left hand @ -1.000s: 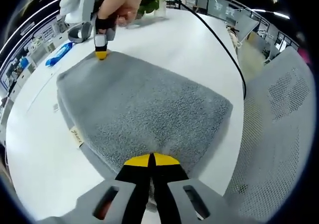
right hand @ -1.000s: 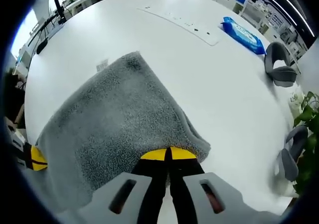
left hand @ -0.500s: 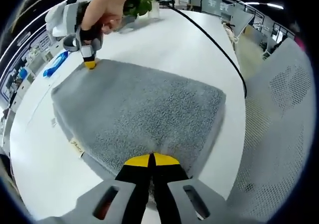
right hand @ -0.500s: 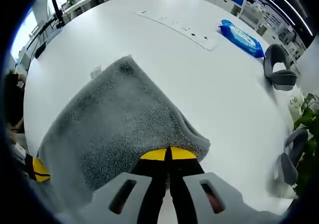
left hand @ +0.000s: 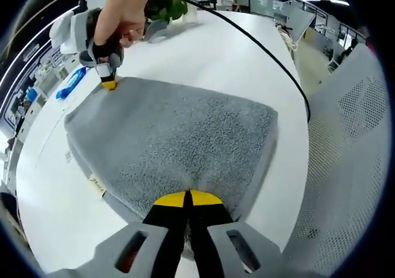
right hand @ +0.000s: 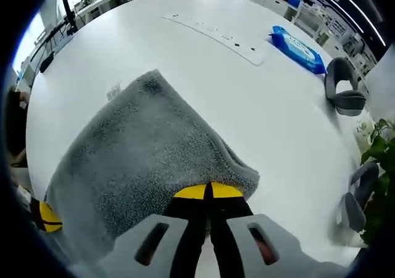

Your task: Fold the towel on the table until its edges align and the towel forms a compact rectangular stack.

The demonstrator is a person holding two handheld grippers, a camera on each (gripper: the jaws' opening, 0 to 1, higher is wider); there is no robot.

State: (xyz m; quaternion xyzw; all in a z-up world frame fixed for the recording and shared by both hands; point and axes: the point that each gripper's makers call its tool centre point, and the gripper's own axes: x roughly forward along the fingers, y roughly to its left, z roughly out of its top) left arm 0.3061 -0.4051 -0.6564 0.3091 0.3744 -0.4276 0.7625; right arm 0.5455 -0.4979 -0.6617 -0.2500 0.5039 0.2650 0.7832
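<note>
left gripper: jaws pressed together, pinching the near edge of the grey towel. right gripper: jaws pressed together on the towel's opposite corner; in the left gripper view it sits at the far corner, held by a hand. the towel lies folded on the white table. beyond: blue packet, plant.

The towel edge nipped by the left tool is hidden beneath its yellow tips. The small label at the towel's side is too tiny to read. The right tool covers its corner likewise.
</note>
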